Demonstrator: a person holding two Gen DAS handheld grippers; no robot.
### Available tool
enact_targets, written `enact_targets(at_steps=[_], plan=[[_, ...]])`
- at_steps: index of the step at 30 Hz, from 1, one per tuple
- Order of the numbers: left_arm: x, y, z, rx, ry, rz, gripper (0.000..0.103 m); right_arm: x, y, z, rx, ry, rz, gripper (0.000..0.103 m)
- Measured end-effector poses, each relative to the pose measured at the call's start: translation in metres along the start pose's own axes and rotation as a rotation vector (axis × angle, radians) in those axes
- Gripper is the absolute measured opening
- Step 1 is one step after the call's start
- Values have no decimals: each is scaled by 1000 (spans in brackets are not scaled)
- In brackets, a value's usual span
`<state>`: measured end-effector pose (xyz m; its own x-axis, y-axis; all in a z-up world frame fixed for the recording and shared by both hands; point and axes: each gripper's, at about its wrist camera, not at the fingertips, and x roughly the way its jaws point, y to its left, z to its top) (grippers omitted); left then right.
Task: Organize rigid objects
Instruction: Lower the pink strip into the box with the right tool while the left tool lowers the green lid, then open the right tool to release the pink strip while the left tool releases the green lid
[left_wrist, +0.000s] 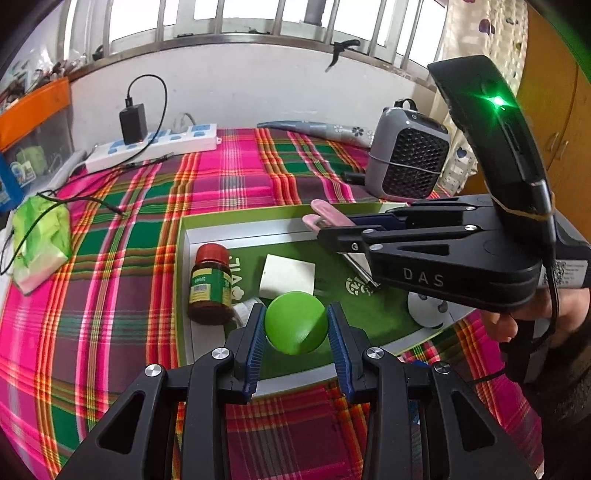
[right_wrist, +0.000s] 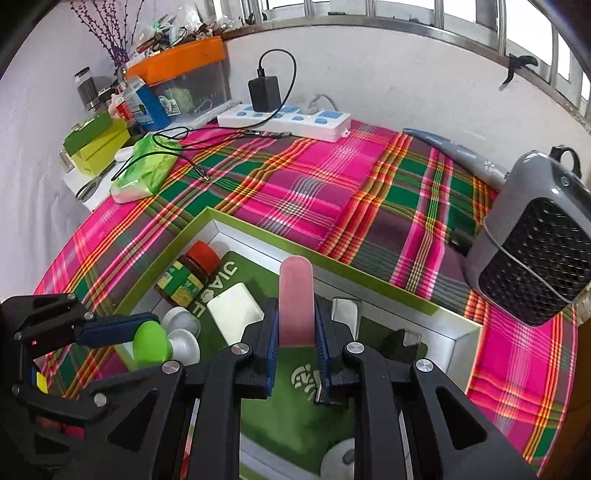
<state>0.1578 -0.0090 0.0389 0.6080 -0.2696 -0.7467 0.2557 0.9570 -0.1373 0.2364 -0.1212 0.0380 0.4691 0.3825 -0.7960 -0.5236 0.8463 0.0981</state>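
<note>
Right wrist view: your right gripper clamps the pink nail file, its long axis pointing straight ahead over the green box; your left gripper grips the green lid nearby.

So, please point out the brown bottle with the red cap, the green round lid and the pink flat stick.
brown bottle (left_wrist: 209, 286), left wrist view, on its yellow-green label.
green round lid (left_wrist: 295, 323), left wrist view, on its top face.
pink flat stick (right_wrist: 295, 295), right wrist view, on its middle.
</note>
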Motion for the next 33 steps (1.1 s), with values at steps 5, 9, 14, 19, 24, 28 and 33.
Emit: enact_targets(at_steps=[5,9,14,19,24,28,33], plan=[[6,0,2,-3,17,-2,32,8,-4,2,4,16,12,19],[8,-1,3,1,22,-4,32,15,-5,3,0,32,15,19],[11,-1,4,1,32,-4,32,21,-6,3,1,41,21,19],[14,0,5,-2,40,-3,32,26,-6,3,-2,52,25,19],[19,2,5,-13,54,1,33,30,-8,2,1,59,24,19],[21,3,6,-16,58,-5,32,32,-9,1,3,66,26,19],[21,3,5,-16,61,-10,33,34,-10,1,4,70,31,19]])
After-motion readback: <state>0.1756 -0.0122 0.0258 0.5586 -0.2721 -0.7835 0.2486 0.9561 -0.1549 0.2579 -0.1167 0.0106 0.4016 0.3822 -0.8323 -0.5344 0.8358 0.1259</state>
